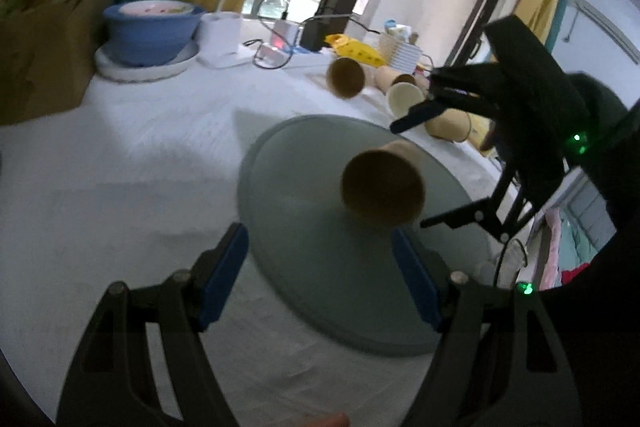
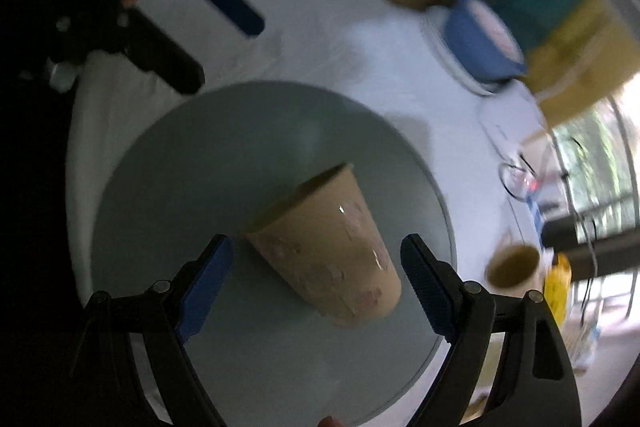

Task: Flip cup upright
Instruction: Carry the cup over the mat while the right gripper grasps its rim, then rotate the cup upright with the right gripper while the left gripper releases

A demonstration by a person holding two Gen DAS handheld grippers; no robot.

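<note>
A tan paper cup (image 1: 382, 185) lies on its side on a round grey glass disc (image 1: 304, 227), its open mouth facing my left gripper. My left gripper (image 1: 320, 271) is open and empty, low over the disc just short of the cup. In the right wrist view the same cup (image 2: 332, 247) lies on the disc (image 2: 200, 155) with its base towards me. My right gripper (image 2: 316, 279) is open, its blue pads either side of the cup's base and apart from it. It shows in the left wrist view (image 1: 416, 115) beyond the cup.
Several more paper cups (image 1: 346, 77) lie at the table's far right beside a yellow packet (image 1: 356, 51). A blue bowl (image 1: 150, 31) on a white plate, a cardboard box (image 1: 40, 55) and cabled devices (image 1: 280, 39) stand at the back.
</note>
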